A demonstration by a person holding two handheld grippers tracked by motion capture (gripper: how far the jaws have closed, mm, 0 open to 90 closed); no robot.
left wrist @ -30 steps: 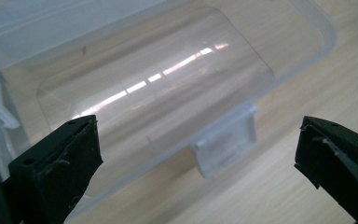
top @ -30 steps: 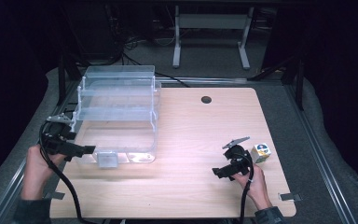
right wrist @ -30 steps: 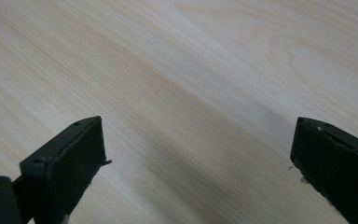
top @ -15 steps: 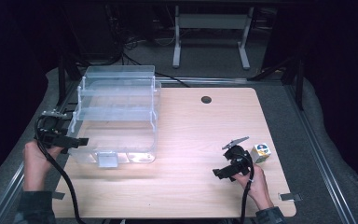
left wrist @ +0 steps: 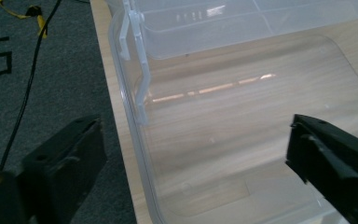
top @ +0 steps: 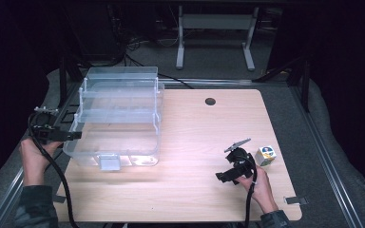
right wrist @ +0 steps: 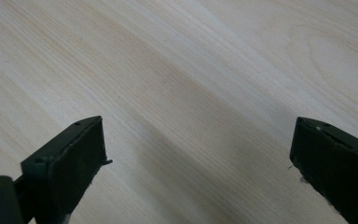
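Note:
A clear plastic organiser box (top: pixel 119 114) with raised upper trays stands on the left half of the wooden table (top: pixel 204 133). At the box's left side a hand holds my left gripper (top: pixel 73 135). In the left gripper view its jaws (left wrist: pixel 196 144) straddle the box's left wall (left wrist: pixel 131 116), one jaw outside over the carpet, the other over the box's bottom tray. They have just been closing a little, and no pad presses on the wall. My right gripper (top: pixel 223 175) rests low over the table at the front right. It is open, with bare wood between its jaws (right wrist: pixel 198 149).
A small printed cube (top: pixel 266 155) sits just right of the right gripper. A dark round hole (top: pixel 210 101) marks the table's far middle. Grey carpet (left wrist: pixel 37 70) and a cable lie left of the table. Metal frame legs stand behind.
The left hand and gripper have moved left and a little farther back, from the box's front-left corner to its left wall. The right gripper has not moved.

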